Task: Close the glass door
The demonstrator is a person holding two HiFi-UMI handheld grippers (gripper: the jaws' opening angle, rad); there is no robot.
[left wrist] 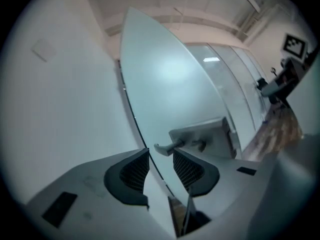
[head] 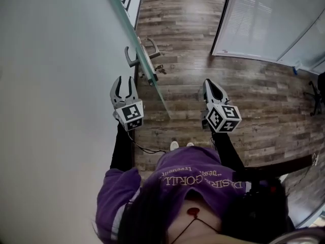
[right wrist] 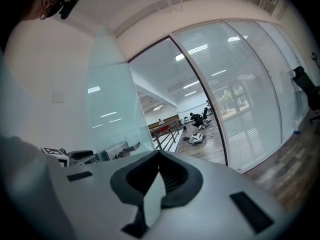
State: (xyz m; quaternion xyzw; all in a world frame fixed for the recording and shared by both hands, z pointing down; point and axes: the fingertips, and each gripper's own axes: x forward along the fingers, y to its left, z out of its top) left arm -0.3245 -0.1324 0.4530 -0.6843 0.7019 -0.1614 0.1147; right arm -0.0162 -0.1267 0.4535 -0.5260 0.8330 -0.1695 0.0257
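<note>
The frosted glass door (head: 148,71) shows edge-on in the head view, running from the top down to the floor between the grippers. Its metal lever handle (head: 133,60) juts out on both sides. My left gripper (head: 125,83) hangs just short of the handle on the wall side, open and holding nothing. In the left gripper view the door's edge (left wrist: 131,109) runs through the gap of that gripper (left wrist: 160,156), and the lever (left wrist: 167,146) lies just beyond the tips. My right gripper (head: 208,83) is shut and empty, off to the door's right. The right gripper view shows the door (right wrist: 107,99) at left.
A white wall (head: 51,85) fills the left side, close to the door. A glass partition with blinds (head: 264,19) stands at the upper right over wooden flooring (head: 188,29). A black chair (head: 318,93) sits at the far right edge. My feet (head: 181,145) are near the door's bottom corner.
</note>
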